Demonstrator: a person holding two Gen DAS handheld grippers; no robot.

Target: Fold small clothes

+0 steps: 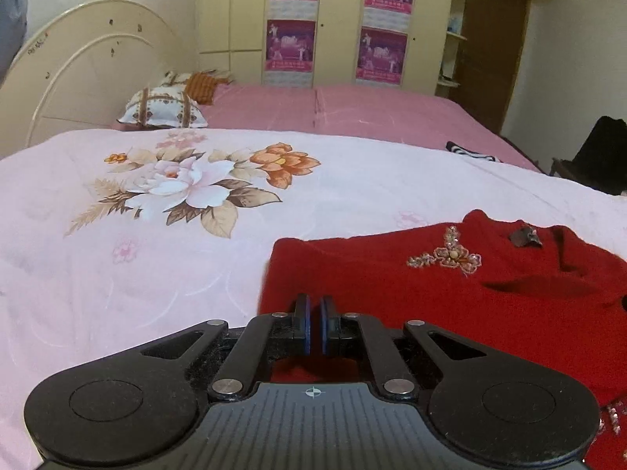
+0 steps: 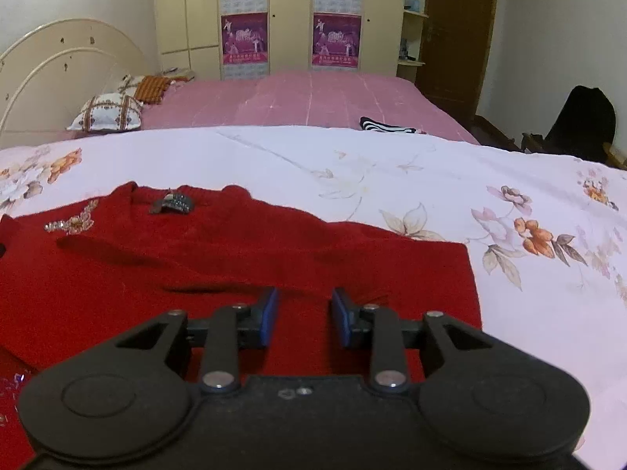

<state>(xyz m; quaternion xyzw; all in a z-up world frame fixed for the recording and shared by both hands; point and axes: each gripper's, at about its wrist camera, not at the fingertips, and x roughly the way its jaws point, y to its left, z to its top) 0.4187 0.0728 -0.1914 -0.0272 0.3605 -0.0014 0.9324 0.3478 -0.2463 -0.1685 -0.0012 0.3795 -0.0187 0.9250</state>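
No readable text anywhere, purple posters [image 2: 244, 39] on the wardrobe doors far ahead of both grippers carry lettering too blurred to read, neck label [image 2: 174, 203] on the red sweater [image 2: 235, 266] illegible

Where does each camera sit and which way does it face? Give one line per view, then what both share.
Left wrist: sits on the left claw, low over the red sweater's left edge, facing across the floral sheet toward the wardrobe; its blue pads are nearly touching.
Right wrist: sits on the right claw, over the sweater's right part, facing the same way; its pads stand apart.
Shared: the sweater, its neck label, the beaded motif, pillow, striped garment.
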